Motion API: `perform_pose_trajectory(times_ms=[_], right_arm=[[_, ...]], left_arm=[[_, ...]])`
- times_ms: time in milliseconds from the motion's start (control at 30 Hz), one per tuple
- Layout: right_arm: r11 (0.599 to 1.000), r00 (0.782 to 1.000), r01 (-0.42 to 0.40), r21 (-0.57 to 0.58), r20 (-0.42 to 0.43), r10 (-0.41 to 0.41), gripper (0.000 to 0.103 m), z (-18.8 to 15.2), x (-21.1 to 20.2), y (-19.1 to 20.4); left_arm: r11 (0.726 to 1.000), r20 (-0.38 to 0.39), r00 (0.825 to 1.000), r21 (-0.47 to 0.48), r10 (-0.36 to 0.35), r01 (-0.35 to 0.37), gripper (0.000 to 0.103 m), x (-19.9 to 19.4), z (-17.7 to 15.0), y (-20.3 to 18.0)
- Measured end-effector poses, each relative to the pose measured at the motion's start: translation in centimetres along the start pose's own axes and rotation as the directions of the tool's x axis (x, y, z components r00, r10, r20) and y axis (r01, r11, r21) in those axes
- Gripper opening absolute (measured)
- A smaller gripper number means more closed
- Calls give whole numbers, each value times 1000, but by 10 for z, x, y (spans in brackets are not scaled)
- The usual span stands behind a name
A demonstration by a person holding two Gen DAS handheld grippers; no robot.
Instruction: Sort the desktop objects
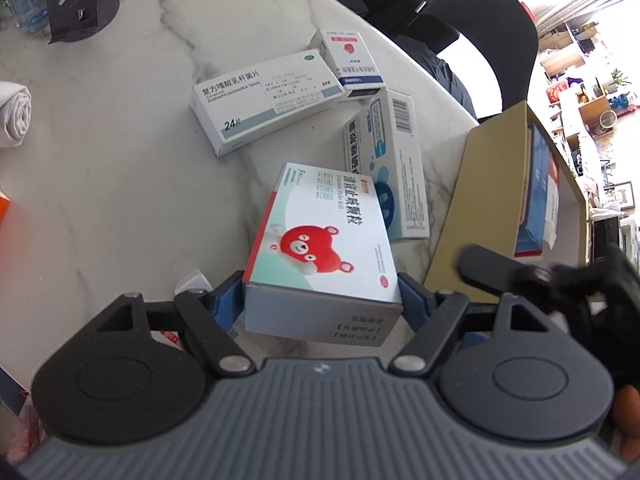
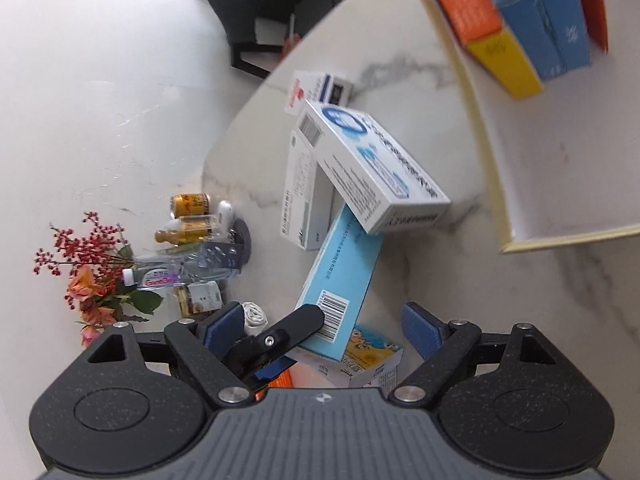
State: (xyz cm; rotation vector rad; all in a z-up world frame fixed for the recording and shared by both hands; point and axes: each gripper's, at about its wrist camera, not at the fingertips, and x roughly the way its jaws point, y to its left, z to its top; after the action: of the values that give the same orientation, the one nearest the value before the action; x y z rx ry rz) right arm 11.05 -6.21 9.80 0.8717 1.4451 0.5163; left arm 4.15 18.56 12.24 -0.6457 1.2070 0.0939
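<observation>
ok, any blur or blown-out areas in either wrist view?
Left wrist view: sharp on the bear box; the window area at upper right is blown out. Right wrist view: motion blur smears the carton and its coloured boxes; the table near the lens stays clearer.

White-and-mint cardboard medicine box with red bear print: tilted, near end raised off the marble tabletop
Long white carton marked 24: flat
Small white box, navy stripe: beside it
White-and-blue barcode carton: on its side, just beside the open tan cardboard box
</observation>
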Motion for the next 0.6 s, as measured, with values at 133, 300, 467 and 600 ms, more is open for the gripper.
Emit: perform_pose_trajectory(times_ms=[133,300,467,600], right_arm=[[1000,999,22,4,-23,-22,89,-1,19,0],[1000,998,7,17,-63,-6,90,-1,38,0],[999,997,28,47,-80,-24,83,5,58,-4],[998,996,46,35,-81,-43,50,7,64,-5]], left_arm=[[1000,0,1000,-7,-9,9,78,-1,-3,3],[1000,-6,1000,-7,-19,18,78,-4,-8,5],[1000,-17,999,5,-31,31,78,-4,-12,3],[999,-12,1000,24,-23,24,76,-6,-14,2]])
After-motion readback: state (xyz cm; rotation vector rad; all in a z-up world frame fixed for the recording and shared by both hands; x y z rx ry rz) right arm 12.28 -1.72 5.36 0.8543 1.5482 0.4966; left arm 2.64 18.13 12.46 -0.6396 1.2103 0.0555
